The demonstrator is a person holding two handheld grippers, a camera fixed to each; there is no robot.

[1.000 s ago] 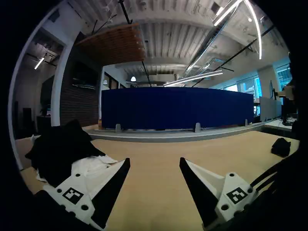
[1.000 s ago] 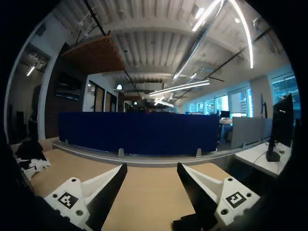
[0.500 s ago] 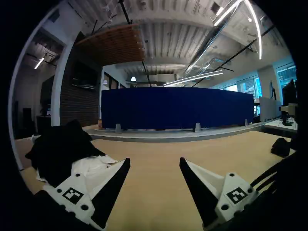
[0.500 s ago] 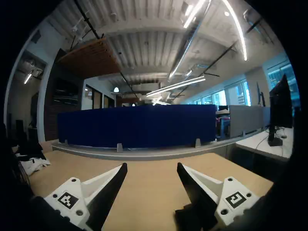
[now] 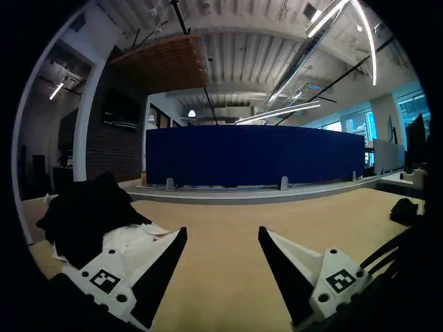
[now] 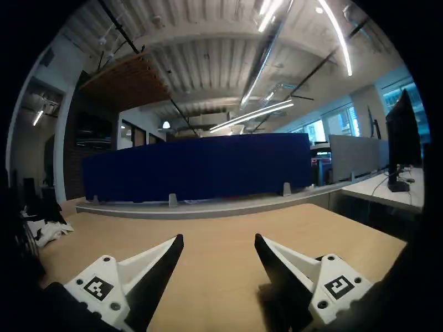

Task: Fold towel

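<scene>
A heap of black cloth [image 5: 83,213] with a white towel [image 5: 130,237] under it lies on the wooden table [image 5: 221,218], at the left of the left gripper view. My left gripper [image 5: 221,233] is open just to the right of the heap, its left finger beside the white towel. A small black cloth [image 5: 404,211] lies far right. In the right gripper view my right gripper [image 6: 217,239] is open above the table [image 6: 221,232]. A dark cloth [image 6: 275,293] lies under its right finger, mostly hidden. The heap [image 6: 45,220] sits far left.
A long blue partition [image 5: 249,155] on a grey base closes off the table's far edge, and it also crosses the right gripper view [image 6: 194,166]. To the right stands a white desk [image 6: 382,191] with a monitor [image 6: 401,138]. Bare wood lies between the heap and the small black cloth.
The right gripper view has shifted: the partition and the table's far edge sit higher and more tabletop shows. The left gripper has not moved.
</scene>
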